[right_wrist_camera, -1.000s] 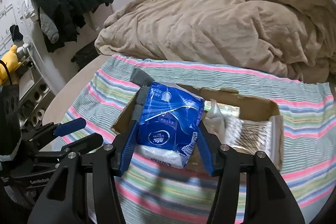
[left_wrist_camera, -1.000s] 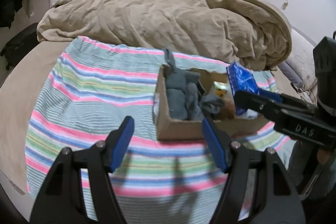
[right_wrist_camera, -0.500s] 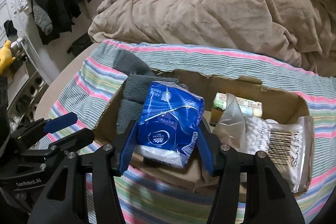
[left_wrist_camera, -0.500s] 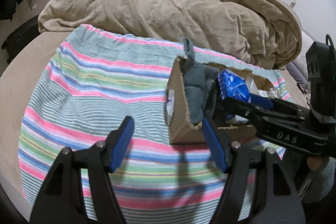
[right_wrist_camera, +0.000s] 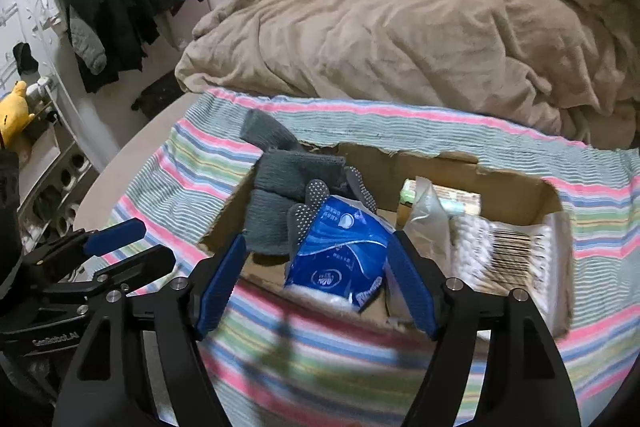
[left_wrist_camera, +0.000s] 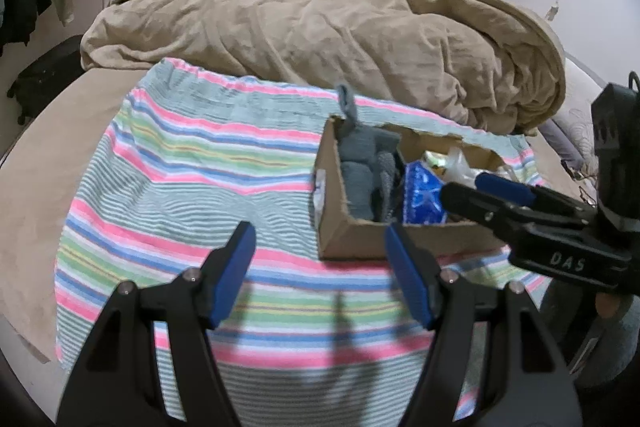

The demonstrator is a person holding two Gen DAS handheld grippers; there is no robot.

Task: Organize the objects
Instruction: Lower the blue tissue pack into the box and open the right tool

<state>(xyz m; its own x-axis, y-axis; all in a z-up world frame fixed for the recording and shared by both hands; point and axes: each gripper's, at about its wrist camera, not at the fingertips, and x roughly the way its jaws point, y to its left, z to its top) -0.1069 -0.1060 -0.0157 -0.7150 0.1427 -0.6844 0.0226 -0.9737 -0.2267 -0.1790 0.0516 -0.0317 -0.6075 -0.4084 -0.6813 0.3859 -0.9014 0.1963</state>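
A cardboard box (right_wrist_camera: 516, 183) (left_wrist_camera: 360, 239) sits on a striped towel on the bed. A blue tissue pack (right_wrist_camera: 340, 255) (left_wrist_camera: 422, 195) lies tilted against the box's near wall, next to grey gloves (right_wrist_camera: 296, 187) (left_wrist_camera: 360, 167). My right gripper (right_wrist_camera: 316, 291) is open, its jaws spread wider than the pack and not touching it. My left gripper (left_wrist_camera: 320, 267) is open and empty over the towel, left of the box. A bag of cotton swabs (right_wrist_camera: 504, 251) and a small green box (right_wrist_camera: 440, 195) lie in the right part of the box.
The striped towel (left_wrist_camera: 180, 179) covers the near part of the bed. A heaped tan duvet (left_wrist_camera: 320, 39) lies behind the box. Dark clothes (right_wrist_camera: 132, 3) hang at the left wall over shelves with a yellow plush toy (right_wrist_camera: 14, 107).
My right gripper carried the blue pack over the box, lowered it and opened; the pack now rests in the box. My left gripper stayed open near the box's left side.
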